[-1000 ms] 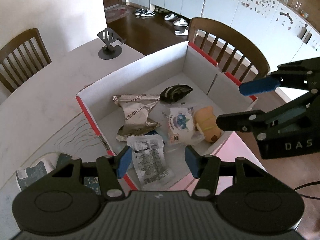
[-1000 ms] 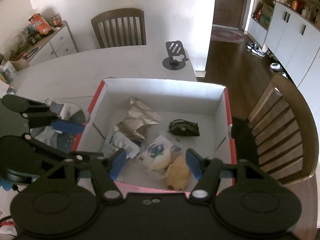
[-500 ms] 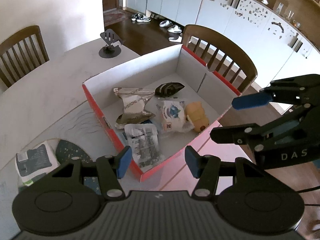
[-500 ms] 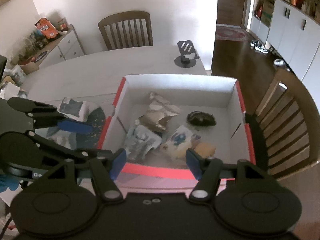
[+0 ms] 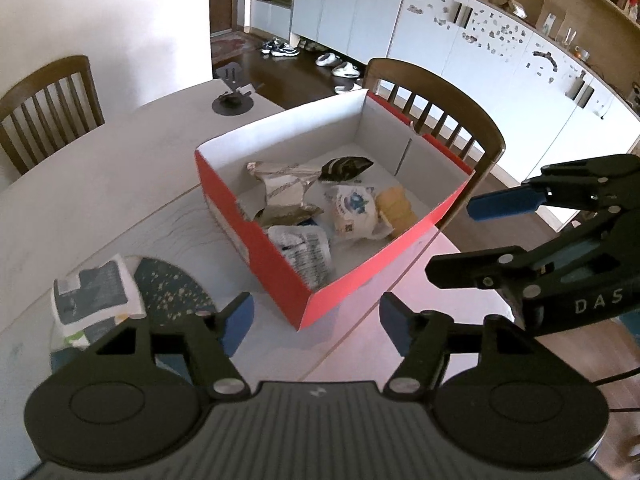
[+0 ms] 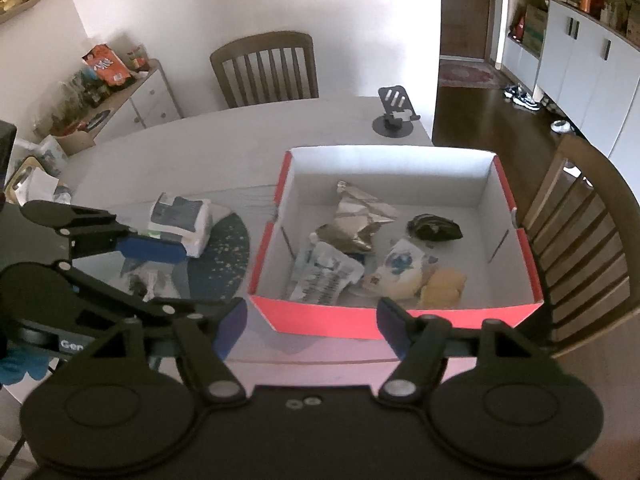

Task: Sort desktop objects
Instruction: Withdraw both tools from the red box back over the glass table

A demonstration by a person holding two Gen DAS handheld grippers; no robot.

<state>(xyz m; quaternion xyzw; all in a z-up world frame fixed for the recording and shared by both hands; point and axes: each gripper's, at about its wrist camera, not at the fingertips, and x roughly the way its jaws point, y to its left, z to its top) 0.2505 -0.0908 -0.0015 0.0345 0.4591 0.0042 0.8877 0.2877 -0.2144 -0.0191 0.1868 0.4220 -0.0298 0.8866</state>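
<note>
On the table sits the red box holding a silver wrapper and other snack packets; in front of it the left gripper and right gripper both hang spread apart, holding nothing.

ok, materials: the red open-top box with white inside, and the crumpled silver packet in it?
Red open-top box: looks like thin coated cardboard, with straight folded corners, a slotted flap seam and a matte white interior.
Crumpled silver packet: probably metallised foil-plastic film, since its sharp creases catch glints of light. Not certain.
</note>
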